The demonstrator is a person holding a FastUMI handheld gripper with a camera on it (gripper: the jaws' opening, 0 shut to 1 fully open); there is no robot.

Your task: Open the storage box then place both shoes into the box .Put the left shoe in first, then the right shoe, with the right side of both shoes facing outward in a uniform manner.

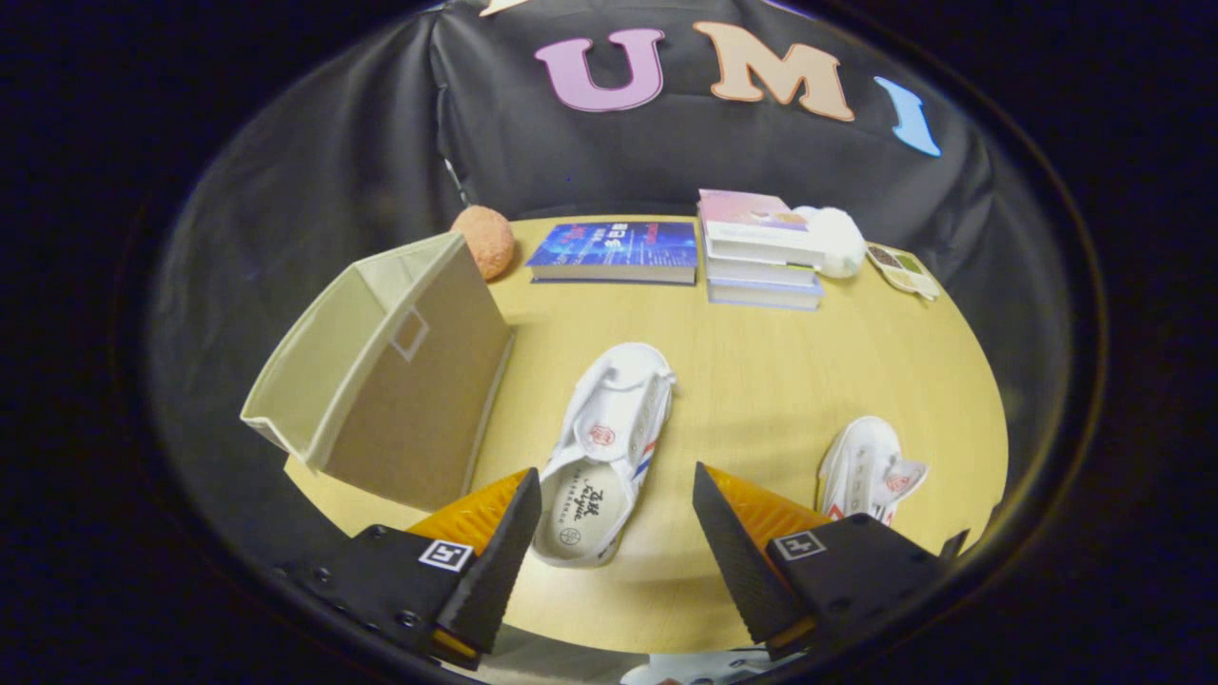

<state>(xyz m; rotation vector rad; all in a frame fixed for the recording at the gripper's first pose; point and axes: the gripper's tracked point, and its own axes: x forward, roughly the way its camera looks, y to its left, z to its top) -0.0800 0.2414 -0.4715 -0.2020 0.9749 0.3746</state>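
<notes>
A beige fabric storage box (385,371) stands on the wooden table (761,381) to the left of the fingers, its top open. One white shoe (609,447) lies upright on the table, its heel between the two fingers and its toe pointing away beyond them. A second white shoe (866,471) lies to the right, partly hidden behind the right finger. My gripper (617,533) hovers above the near table edge, open wide, with neither finger touching the shoe.
At the back of the table lie a blue book (617,251), a stack of books (761,259), an orange ball (485,240) behind the box, a white plush thing (835,240) and a small flat card (902,269).
</notes>
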